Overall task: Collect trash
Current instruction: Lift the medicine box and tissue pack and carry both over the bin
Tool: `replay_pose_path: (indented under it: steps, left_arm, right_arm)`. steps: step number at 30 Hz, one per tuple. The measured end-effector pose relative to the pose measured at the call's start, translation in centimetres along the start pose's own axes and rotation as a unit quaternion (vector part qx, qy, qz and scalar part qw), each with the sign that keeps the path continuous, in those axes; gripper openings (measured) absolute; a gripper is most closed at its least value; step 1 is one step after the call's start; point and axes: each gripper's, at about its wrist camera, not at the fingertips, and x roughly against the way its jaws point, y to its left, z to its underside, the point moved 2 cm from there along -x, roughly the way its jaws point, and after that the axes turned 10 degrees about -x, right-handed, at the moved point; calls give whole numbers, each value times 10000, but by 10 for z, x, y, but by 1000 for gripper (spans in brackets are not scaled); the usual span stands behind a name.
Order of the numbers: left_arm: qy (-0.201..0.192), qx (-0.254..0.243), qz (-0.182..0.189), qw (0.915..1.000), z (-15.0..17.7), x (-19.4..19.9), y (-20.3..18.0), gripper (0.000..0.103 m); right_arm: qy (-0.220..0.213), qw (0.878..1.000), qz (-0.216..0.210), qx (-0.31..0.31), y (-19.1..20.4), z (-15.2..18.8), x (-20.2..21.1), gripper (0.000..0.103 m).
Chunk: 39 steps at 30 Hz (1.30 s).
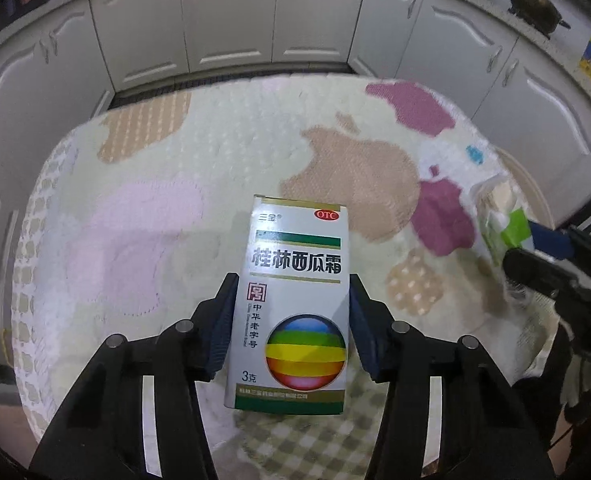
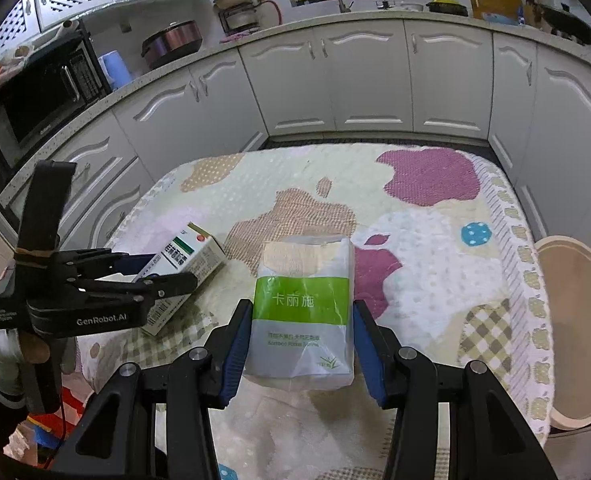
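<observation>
Where white kitchen cabinets (image 2: 359, 80) curve round the back, a counter (image 2: 435, 248) spread with a cream cloth patched in purple, tan and pink fills both views; off its right edge stands a round beige bin (image 2: 575, 320), its mouth upward; on the worktop behind sit a black microwave (image 2: 39, 104) and a dark pot (image 2: 173, 40). Nearer, the right gripper (image 2: 301, 336) has its blue-padded fingers (image 2: 237, 344) closed on a tissue pack (image 2: 305, 312) with a green band, the pads pressing its two long sides and its far end lying toward the purple patch; to its left, the left gripper (image 1: 291, 320) has its fingers (image 1: 221, 328) shut against the sides of a white medicine box (image 1: 295, 296) printed with a striped ball, which the right wrist view shows lying tilted on the cloth, near the counter's left edge.
</observation>
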Motion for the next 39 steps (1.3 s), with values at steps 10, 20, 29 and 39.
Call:
replay_pose_path:
  steps: [10, 20, 29, 39]
  left_arm:
    - [-537, -248, 90, 9982, -41, 25, -37, 50]
    - [-823, -600, 454, 9938, -80, 28, -94, 50]
    - [-802, -792, 1016, 9884, -110, 10, -156, 50]
    - [-514, -918, 1521, 9827, -140, -31, -220, 50]
  right_arm:
    - [-407, 9988, 261, -103, -23, -10, 36, 47]
    - [-719, 9946, 605, -445, -68, -16, 70, 46]
    - [-894, 9852, 1104, -961, -132, -8, 99, 46]
    - [-836, 9694, 1586, -1677, -214, 3, 109, 46]
